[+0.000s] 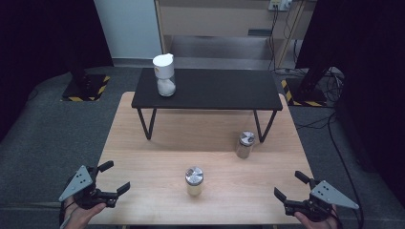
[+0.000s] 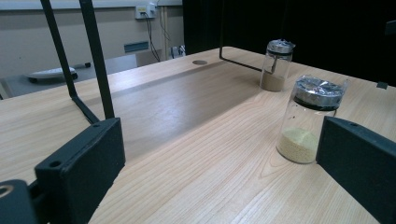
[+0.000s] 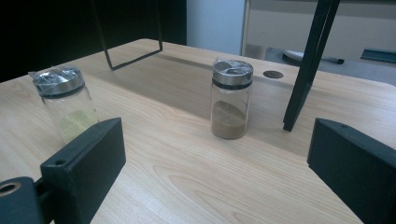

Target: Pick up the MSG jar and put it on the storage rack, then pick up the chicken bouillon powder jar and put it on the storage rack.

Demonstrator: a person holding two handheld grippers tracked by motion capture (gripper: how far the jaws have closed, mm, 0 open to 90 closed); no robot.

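Both hands sit low at the near edge of the wooden table point(image 1: 143, 162). The left gripper point(image 1: 116, 177) at seven o'clock has its jaws spread wide, holding nothing; the right gripper point(image 1: 291, 185) at five o'clock is just as wide and empty. Dead centre, toward six, stands a glass jar of yellow grains point(image 1: 194, 181) with a silver lid. At about three o'clock a jar of brown powder point(image 1: 245, 145) stands beside the black shelf's point(image 1: 215, 90) leg. Up on that shelf at eleven, a white-capped container point(image 1: 164, 75).
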